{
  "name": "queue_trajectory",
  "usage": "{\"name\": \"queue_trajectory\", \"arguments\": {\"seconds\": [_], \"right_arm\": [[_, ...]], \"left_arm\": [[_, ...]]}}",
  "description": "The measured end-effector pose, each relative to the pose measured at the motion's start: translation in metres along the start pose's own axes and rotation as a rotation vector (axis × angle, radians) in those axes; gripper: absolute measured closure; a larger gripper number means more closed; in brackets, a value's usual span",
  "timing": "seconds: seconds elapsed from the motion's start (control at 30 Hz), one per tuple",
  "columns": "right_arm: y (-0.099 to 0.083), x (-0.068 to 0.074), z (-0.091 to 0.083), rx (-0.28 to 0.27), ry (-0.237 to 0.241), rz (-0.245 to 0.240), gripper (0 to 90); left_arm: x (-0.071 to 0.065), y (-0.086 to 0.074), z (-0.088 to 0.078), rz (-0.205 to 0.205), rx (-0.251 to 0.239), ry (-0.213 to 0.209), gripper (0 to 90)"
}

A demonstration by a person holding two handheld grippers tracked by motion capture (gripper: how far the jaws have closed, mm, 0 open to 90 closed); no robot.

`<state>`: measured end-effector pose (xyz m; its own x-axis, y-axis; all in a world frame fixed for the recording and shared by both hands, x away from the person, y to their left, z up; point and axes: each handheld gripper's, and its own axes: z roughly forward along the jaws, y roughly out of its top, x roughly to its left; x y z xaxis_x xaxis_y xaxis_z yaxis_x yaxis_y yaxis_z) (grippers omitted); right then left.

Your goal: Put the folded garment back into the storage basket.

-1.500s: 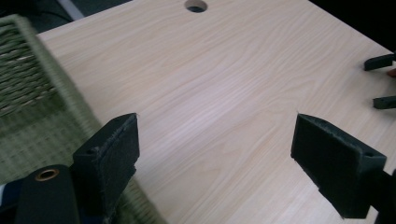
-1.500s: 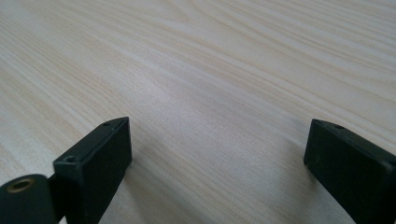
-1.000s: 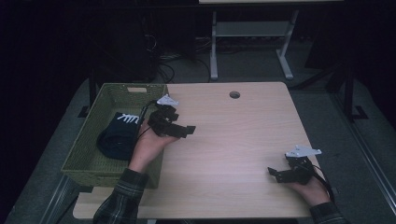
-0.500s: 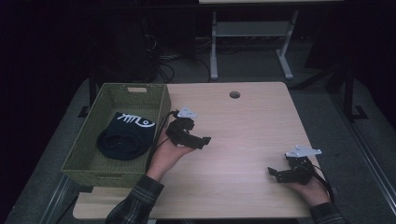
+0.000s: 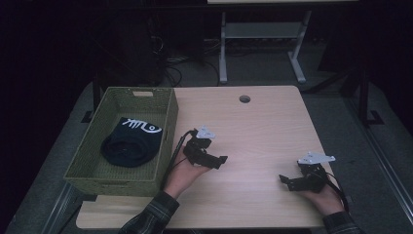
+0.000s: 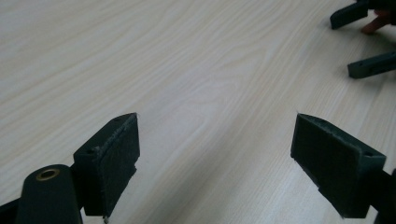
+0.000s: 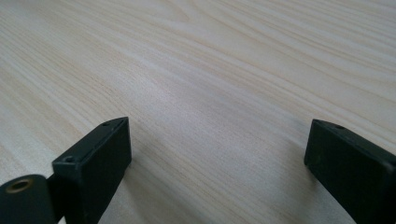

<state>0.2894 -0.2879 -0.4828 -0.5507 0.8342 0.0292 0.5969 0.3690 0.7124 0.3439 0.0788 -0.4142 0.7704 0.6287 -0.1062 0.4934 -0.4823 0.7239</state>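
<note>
The worktop [image 5: 263, 126] is pale wood-grain laminate, smooth with a soft matt sheen, its fine streaks plain in both gripper views. Each hand-held gripper, left [image 5: 220, 160] and right [image 5: 286, 181], looks like matt black plastic, the left one's pads [image 6: 122, 149] faced with a slightly fuzzy, rough-edged layer and a brass-coloured metal ring set near its base. The green basket [image 5: 165, 122] is coarse woven material, and the dark garment [image 5: 130, 144] in it is soft matt cloth with a white print.
</note>
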Motion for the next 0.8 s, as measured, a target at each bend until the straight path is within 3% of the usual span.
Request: {"name": "queue_trajectory", "arguments": {"seconds": [0.27, 0.8], "right_arm": [[0.000, 0.000, 0.000, 0.000, 0.000, -0.001, 6.8], [0.000, 0.000, 0.000, 0.000, 0.000, -0.001, 6.8]], "left_arm": [[-0.005, -0.017, 0.017, 0.027, 0.037, 0.010, 14.4], [-0.005, -0.034, 0.037, 0.058, 0.095, 0.012, 12.7]]}}
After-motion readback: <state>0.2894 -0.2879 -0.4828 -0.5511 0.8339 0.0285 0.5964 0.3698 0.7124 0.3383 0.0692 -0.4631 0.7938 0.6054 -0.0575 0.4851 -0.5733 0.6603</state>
